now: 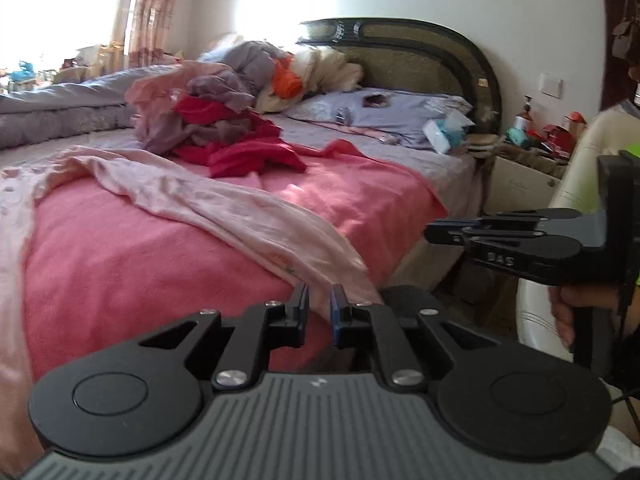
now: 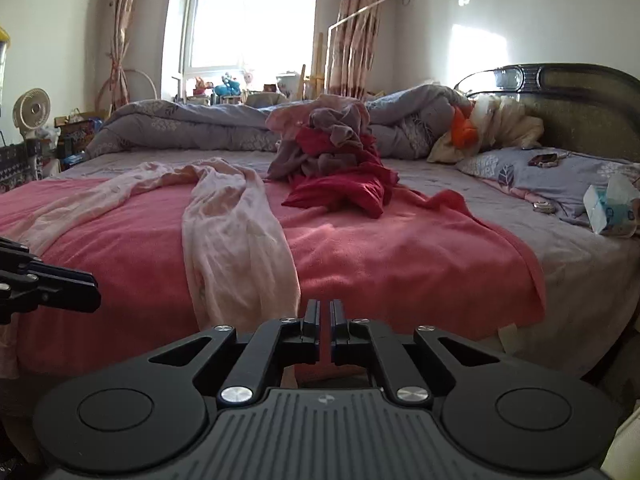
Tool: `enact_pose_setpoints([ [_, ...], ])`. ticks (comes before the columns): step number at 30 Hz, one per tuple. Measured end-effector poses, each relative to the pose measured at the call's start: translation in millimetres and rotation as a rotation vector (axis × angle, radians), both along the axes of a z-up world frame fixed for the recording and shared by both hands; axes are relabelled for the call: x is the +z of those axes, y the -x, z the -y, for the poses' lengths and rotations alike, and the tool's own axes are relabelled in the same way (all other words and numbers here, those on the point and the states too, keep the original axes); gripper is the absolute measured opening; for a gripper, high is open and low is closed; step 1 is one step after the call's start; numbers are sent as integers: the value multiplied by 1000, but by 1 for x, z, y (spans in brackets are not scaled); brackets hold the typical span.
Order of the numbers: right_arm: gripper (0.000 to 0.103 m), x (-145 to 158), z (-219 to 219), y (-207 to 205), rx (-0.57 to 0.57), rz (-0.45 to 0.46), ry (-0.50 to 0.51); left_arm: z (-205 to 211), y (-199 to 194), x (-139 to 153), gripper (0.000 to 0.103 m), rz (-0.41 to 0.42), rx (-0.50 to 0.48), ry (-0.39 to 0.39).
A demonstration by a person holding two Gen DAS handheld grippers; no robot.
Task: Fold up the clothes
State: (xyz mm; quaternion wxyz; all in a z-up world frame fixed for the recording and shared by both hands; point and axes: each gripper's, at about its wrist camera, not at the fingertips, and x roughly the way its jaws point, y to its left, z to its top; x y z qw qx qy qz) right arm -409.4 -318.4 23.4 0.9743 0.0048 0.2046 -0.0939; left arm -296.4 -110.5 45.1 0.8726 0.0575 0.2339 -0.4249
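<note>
- Nothing looks folded: pink garment (image 2: 236, 232) lies rumpled on the bed (image 2: 400, 264), beyond both fingers.
- Pile (image 2: 336, 160) waits further back.
- Left gripper (image 1: 320, 300) partly open, empty; right gripper (image 2: 324, 312) nearly closed, empty.

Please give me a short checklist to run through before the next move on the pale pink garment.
1. Left gripper free of cloth: cannot tell; its jaws stand apart with the pale pink garment right at them.
2. Right gripper empty: ok, nearly shut on nothing.
3. Garment spread flat: not ok, bunched and twisted on the pink blanket.
4. Clothes pile clear of garment: ok.
5. Grippers apart from each other: ok.
</note>
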Motion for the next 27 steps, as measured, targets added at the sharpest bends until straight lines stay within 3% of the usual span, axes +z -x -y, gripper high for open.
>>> enact_pose_setpoints([
  [2,17,15,-8,-16,93,53,1,-17,-23,13,56,62,103,-7],
  [3,33,24,-15,-31,147,77,19,-25,-37,21,64,101,166,-27],
  [4,50,36,-24,-50,201,94,48,-32,-51,27,67,141,230,-51],
  [7,56,49,-57,-116,337,108,123,-57,-104,37,70,217,435,-140],
  [9,56,49,-71,-162,384,87,100,-76,-135,25,70,157,522,-192],
  [12,56,40,-80,-224,486,26,-38,-104,-165,-8,70,14,613,-239],
  [14,56,26,-79,-259,492,-65,-96,-123,-168,-40,72,-68,620,-258],
  [15,56,16,-77,-275,477,-126,-103,-134,-158,-47,73,-32,611,-196],
  [17,56,-2,-65,-289,421,-231,-65,-144,-146,-45,73,-13,602,-164],
  [21,62,6,-14,-274,441,-190,-259,-160,-157,-16,76,-18,555,-76],
  [22,67,13,-2,-272,429,-154,-286,-163,-168,-6,81,-22,547,-53],
  [25,70,28,17,-286,308,-86,-221,-156,-210,20,86,39,544,-35],
  [26,68,31,21,-296,266,-84,-210,-151,-226,25,86,76,553,-56],
  [27,60,32,23,-307,245,-85,-219,-143,-244,28,86,97,560,-77],
])
